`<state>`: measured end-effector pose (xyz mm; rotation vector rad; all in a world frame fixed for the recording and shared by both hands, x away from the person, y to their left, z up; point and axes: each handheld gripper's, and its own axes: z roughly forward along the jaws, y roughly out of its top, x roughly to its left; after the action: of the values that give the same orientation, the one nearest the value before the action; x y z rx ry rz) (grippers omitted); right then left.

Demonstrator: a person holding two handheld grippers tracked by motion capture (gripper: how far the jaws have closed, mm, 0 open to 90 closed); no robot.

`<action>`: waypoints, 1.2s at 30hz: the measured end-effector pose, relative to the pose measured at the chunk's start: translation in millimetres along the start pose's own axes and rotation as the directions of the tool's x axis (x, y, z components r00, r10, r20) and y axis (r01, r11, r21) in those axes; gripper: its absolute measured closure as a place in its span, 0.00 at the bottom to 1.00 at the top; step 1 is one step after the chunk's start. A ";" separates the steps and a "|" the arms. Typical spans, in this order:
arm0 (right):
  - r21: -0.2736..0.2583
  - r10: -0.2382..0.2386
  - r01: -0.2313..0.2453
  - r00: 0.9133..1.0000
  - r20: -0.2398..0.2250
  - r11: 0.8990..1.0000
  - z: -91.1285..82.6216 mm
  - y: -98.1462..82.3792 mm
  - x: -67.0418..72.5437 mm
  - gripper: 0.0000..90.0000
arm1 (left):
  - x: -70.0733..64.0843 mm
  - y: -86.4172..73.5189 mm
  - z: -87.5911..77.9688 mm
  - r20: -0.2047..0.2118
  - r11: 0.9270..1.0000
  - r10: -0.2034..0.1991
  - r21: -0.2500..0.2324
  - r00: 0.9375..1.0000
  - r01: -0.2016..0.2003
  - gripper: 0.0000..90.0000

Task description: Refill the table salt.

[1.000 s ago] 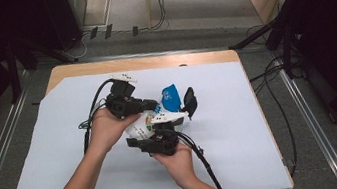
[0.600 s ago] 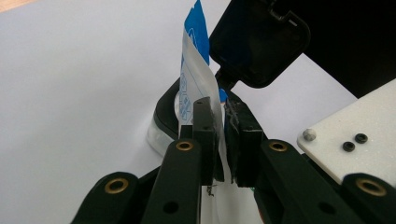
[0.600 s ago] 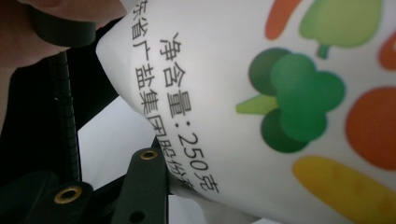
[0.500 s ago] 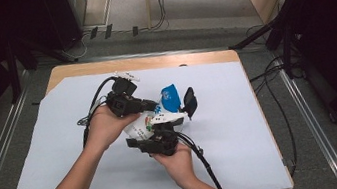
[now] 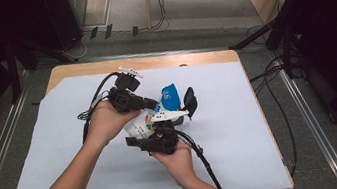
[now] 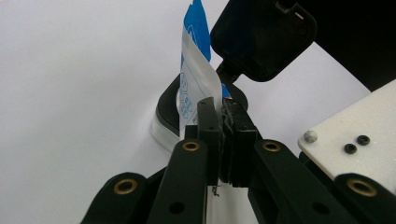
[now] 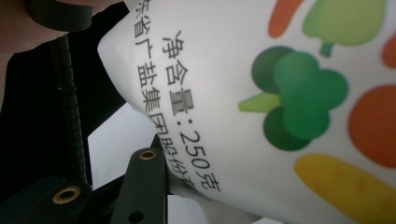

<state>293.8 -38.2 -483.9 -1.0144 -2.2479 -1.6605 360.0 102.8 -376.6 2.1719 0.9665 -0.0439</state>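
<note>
My left gripper (image 6: 219,119) is clamped tight on the edge of a blue-and-white plastic bag (image 6: 196,79), whose thin, glossy film stands up crinkled just ahead of my jaws, its blue corner pointing up and away from me. Right behind that film, touching it or very near, sits a small round black container (image 6: 170,100) with a clear rim on its base; its black lid (image 6: 261,37), squarish with rounded corners, is flipped up on a hinge and hangs above and ahead of my jaws to their right. I cannot tell what is inside the container, since the bag hides its mouth. My right gripper (image 5: 159,131) is closed around the white body of the same bag (image 7: 261,93), which bulges over my one visible jaw, smooth and taut, printed with black Chinese characters and bright cartoon vegetables: green broccoli, something orange, something yellow. From above, the bag lies between my two grippers, the left gripper (image 5: 145,102) at its upper end and the right one just beneath, with the open container (image 5: 186,109) just beyond both. Everything sits on a white sheet (image 5: 242,129) covering the wooden desk (image 5: 151,61), matte and flat. A ribbed black cable (image 7: 70,112) runs up to the left of my right jaw, and a white plate (image 6: 350,126) with small black screws stands to the right of my left jaws.
</note>
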 end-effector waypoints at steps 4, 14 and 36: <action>0.000 0.000 0.000 1.000 0.003 1.000 1.6 0.3 0.8 0.72 | 1.8 -1.1 -0.5 0.009 1.000 -0.004 -0.001 1.000 0.004 0.98; -0.012 0.006 -0.006 1.000 0.011 1.000 2.4 -0.1 1.9 0.72 | -0.8 -0.8 0.0 0.007 1.000 0.005 0.000 1.000 -0.005 0.98; -0.023 0.003 -0.003 1.000 -0.004 1.000 1.2 5.1 2.6 0.73 | -1.6 0.6 -0.2 0.013 1.000 0.022 -0.007 1.000 -0.021 0.98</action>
<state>295.3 -35.2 -479.0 -1.0175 -2.2287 -1.6898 359.2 101.6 -375.6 2.1731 0.9347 -0.0442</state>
